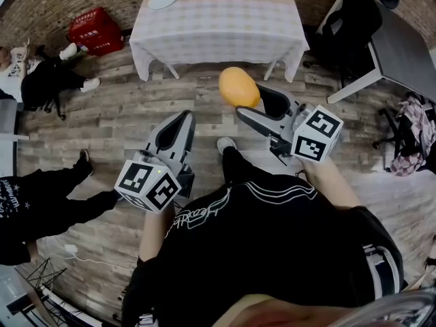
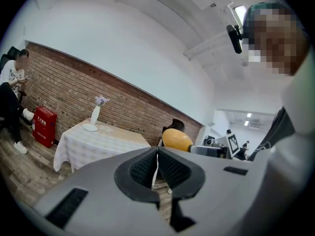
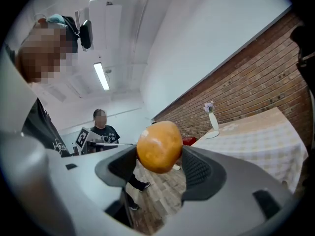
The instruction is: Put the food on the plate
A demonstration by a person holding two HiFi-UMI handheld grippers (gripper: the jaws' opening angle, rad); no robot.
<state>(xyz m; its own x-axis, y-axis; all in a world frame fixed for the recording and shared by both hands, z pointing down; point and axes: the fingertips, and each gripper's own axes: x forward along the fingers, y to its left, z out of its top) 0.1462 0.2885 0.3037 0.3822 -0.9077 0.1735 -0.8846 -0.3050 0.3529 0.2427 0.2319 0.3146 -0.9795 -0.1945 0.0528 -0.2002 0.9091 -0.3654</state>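
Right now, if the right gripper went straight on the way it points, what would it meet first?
Nothing close: past the orange food it holds lies open floor, then probably the red crate, just left of the table. Depth is unclear.

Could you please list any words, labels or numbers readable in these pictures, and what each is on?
Nothing can be read with confidence.
red crate: white print, too blurred.
black shirt: white script lettering, illegible.
black sleeve: white letters, too small.
marker cubes: square patterns only, no words.
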